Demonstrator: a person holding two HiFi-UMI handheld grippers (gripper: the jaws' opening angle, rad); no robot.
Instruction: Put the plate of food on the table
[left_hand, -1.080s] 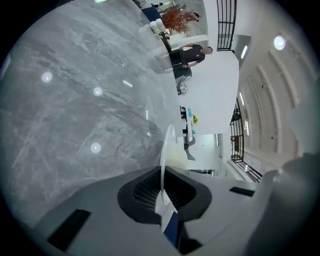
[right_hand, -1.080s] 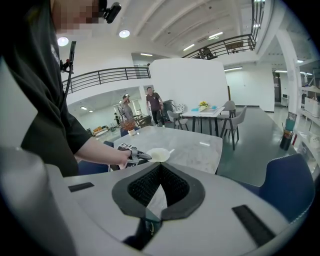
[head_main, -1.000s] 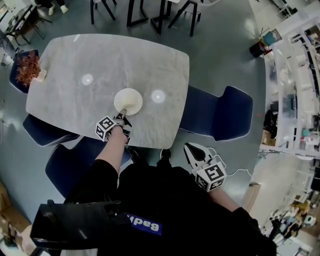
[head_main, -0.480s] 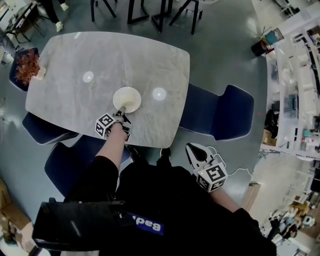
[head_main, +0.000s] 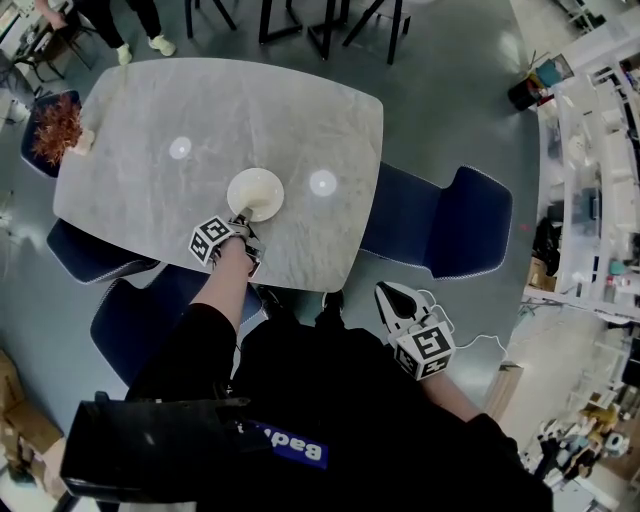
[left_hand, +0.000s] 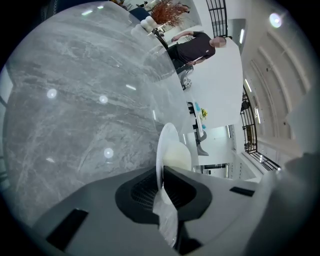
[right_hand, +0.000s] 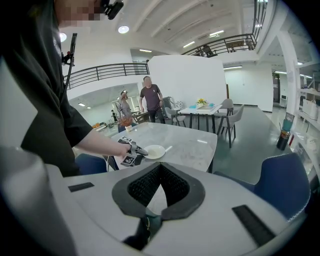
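Marble table (head_main: 250, 110) fills the upper left of the head view, with blue chairs (head_main: 440, 225) around it. Close to its near edge the pale plate (head_main: 255, 192) lies over the tabletop, its rim pinched between the closed jaws of the left gripper (head_main: 240, 222). Both sit much where they were a second ago. The right gripper (head_main: 392, 300) hangs off the table by the person's body, jaws together on nothing, likewise barely moved.
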